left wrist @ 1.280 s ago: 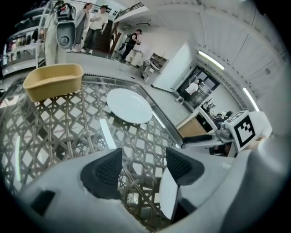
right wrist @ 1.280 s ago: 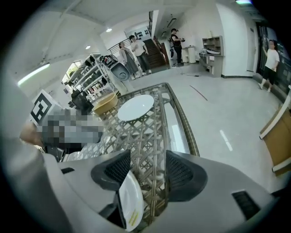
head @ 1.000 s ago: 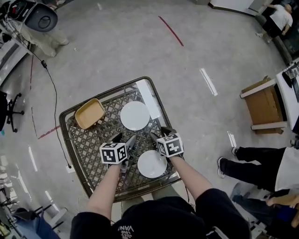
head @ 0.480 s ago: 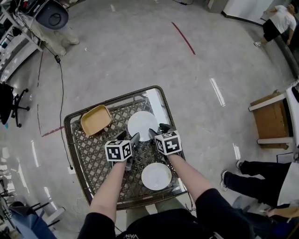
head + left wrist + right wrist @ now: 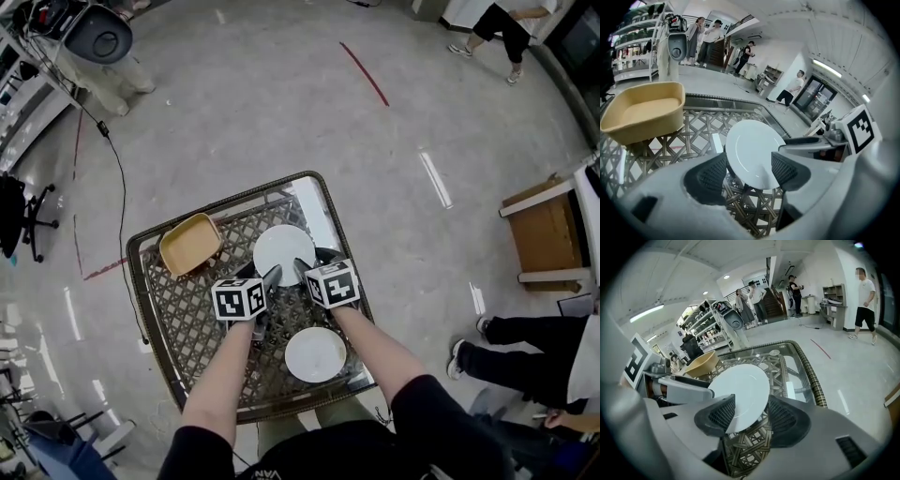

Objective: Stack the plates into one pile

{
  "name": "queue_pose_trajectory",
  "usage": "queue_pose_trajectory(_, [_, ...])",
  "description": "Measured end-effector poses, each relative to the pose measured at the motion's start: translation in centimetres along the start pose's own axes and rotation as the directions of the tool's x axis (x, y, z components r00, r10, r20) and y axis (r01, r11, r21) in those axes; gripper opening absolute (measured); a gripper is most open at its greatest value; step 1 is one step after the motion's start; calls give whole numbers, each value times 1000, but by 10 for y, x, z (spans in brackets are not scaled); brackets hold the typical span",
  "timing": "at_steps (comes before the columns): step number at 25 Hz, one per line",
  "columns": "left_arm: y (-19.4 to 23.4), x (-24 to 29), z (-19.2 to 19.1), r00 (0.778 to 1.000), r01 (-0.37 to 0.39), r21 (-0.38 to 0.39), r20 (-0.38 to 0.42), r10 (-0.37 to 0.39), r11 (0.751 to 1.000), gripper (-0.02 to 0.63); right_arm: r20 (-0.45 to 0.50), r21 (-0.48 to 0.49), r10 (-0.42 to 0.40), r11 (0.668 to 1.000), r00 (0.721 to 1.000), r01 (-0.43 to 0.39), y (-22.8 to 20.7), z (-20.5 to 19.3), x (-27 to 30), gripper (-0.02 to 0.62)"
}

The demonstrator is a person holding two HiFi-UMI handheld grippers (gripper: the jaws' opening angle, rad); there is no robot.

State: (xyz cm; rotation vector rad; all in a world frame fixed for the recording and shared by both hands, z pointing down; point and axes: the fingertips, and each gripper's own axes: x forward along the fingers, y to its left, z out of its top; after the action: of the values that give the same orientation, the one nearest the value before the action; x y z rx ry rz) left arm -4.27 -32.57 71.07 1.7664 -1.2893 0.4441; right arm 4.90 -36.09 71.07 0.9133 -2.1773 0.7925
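Note:
Two white plates lie apart on the lattice-top table [image 5: 169, 309]: a far plate [image 5: 284, 251] and a near plate [image 5: 315, 353]. Both grippers point at the far plate's near edge. My left gripper [image 5: 256, 277] is open, and in the left gripper view the far plate [image 5: 752, 149] shows between its jaws [image 5: 749, 168]. My right gripper [image 5: 312, 263] is open too. Its own view has the same plate [image 5: 740, 387] between the two pads [image 5: 751, 414]. The near plate sits behind the grippers, between my forearms.
A tan rectangular tray [image 5: 190, 244] stands at the table's far left corner, also seen as the tan tray [image 5: 642, 110]. A raised wicker rim [image 5: 339, 220] runs round the tabletop. People stand and sit on the floor around, and a wooden crate [image 5: 548, 230] is at the right.
Both grippers have moved forward from beside the near plate up to the far plate's near edge. The plates have not moved on the table.

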Motion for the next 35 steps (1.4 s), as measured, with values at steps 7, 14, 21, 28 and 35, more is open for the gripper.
queue_pose_trajectory(7, [-15, -20, -16, 998, 55, 74, -36, -52, 996, 298, 42, 61, 8, 998, 999, -11, 15, -20, -33, 210])
queue_pose_trajectory(14, [-54, -63, -35, 991, 131, 147, -41, -127, 980, 298, 125, 183, -48, 983, 991, 25, 38, -47, -94, 210])
queue_pose_trajectory(21, [-94, -103, -69, 975, 221, 188, -74, -210, 957, 298, 156, 274, -124, 959, 980, 77, 66, -90, -156, 210])
queue_pose_trajectory(28, [-121, -112, -134, 948, 291, 251, -207, -243, 923, 298, 78, 348, -196, 924, 978, 157, 77, -163, -186, 210])
queue_pose_trajectory(35, [-118, -113, -186, 928, 305, 273, -303, -219, 912, 298, 21, 376, -217, 906, 976, 193, 89, -214, -188, 212])
